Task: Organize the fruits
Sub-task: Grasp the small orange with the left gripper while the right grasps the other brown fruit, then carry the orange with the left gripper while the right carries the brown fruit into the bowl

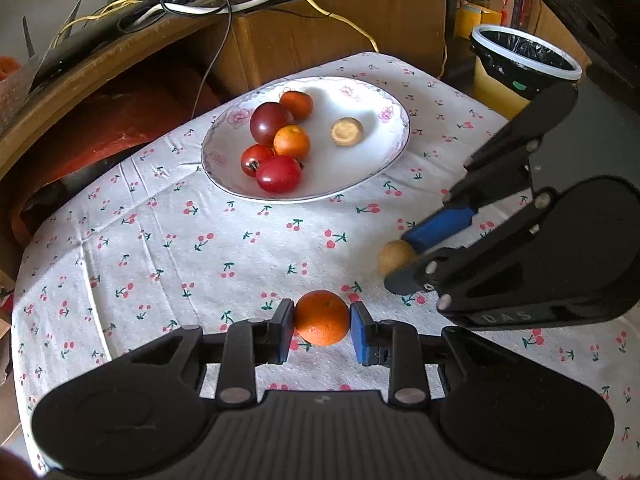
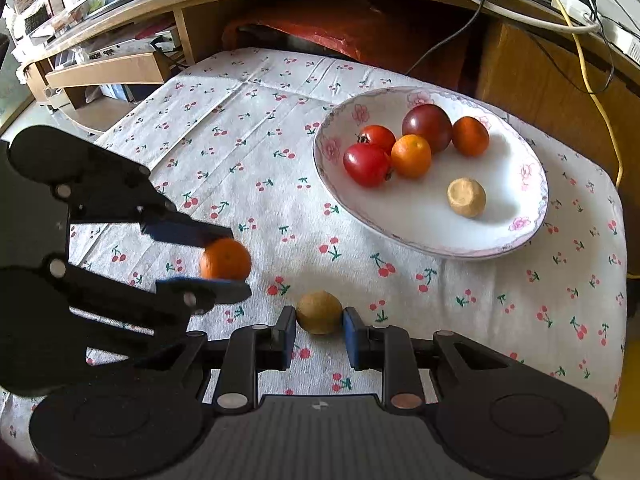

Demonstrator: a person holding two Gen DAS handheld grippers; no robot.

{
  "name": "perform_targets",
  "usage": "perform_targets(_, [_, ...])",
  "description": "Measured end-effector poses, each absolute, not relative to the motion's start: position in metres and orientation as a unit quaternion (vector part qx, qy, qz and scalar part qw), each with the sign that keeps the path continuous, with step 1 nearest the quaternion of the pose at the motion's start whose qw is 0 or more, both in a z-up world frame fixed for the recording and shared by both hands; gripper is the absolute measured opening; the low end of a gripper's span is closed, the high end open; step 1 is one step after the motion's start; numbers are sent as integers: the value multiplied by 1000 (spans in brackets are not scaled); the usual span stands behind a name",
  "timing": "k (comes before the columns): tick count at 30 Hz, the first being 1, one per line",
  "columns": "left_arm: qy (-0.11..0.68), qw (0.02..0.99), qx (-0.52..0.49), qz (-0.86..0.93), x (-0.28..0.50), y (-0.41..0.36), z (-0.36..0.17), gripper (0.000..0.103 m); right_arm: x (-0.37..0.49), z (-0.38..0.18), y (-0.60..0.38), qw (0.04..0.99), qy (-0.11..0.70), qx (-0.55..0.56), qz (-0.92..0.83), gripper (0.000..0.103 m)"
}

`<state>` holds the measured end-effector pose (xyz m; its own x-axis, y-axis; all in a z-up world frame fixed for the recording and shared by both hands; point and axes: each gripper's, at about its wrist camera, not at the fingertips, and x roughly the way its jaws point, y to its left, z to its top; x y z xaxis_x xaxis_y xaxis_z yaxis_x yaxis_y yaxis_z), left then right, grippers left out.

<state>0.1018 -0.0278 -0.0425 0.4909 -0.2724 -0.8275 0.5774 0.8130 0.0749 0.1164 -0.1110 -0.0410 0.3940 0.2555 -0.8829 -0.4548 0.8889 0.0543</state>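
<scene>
Fruit sorting on cherry-print cloth (image 1: 224, 240): your left gripper (image 1: 322, 322) is clenching an orange tangerine (image 1: 322, 317) btwn its blue pads, near the cloth's front edge. Your right gripper (image 2: 319, 326) is clasping a small tan fruit (image 2: 319, 312) just beside it. Both are sitting apart from the white plate (image 2: 516, 208) w/ tomatoes and other fruit.

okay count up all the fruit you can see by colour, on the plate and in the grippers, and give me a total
Orange: 3, two on the plate, one in the left gripper
Red: 2
Dark purple-red: 1
Tan: 2, one on the plate, one in the right gripper
Total: 8
</scene>
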Motion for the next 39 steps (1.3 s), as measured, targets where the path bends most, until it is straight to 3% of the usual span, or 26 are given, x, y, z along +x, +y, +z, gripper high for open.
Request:
perform_targets(14, [445, 839, 193, -247, 100, -32, -47, 38, 114, -36, -114, 833, 503, -93, 211, 20])
perform_targets(39, [380, 886, 163, -209, 161, -54, 0, 38, 153, 0, -152, 880, 445, -76, 147, 20])
